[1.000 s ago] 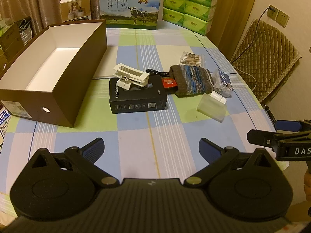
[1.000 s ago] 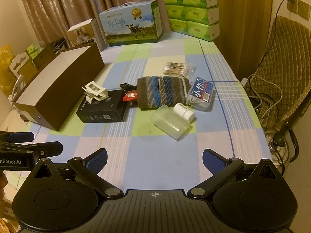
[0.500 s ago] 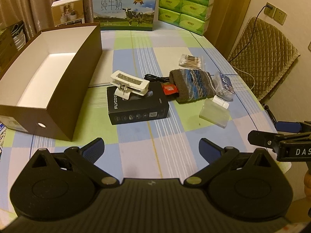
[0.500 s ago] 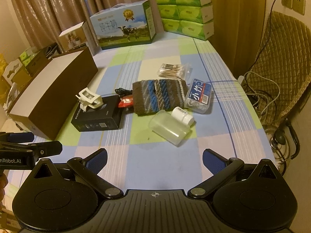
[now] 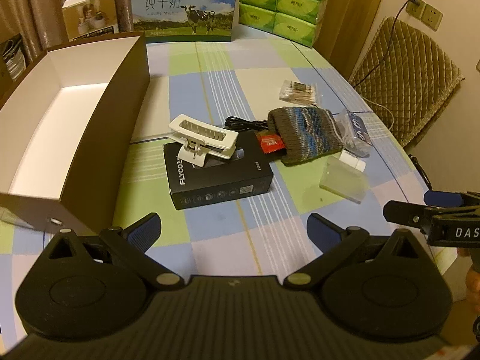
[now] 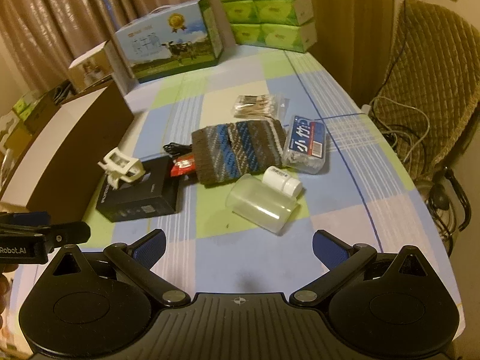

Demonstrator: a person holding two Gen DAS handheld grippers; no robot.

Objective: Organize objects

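A loose pile lies mid-table: a black box (image 5: 219, 172) with a white clip (image 5: 202, 141) on top, a red packet (image 5: 270, 144), a striped knitted pouch (image 5: 306, 135), a clear plastic container (image 6: 261, 205), a small white bottle (image 6: 282, 180), a blue-labelled packet (image 6: 309, 141) and a bag of cotton swabs (image 6: 255, 106). An open brown box (image 5: 69, 126) with a white inside stands at the left. My left gripper (image 5: 235, 229) hovers open just short of the black box. My right gripper (image 6: 238, 244) hovers open just short of the clear container. Both hold nothing.
A milk carton case (image 5: 186, 6), stacked green tissue packs (image 5: 279, 0) and a small white carton (image 5: 90, 15) stand at the table's far end. A quilted chair (image 6: 432, 69) with cables sits off the right edge. A black cable (image 5: 246, 123) lies behind the pouch.
Both grippers have moved forward toward the pile, so the objects look larger and closer. Nothing on the table has moved, and both grippers stay open.
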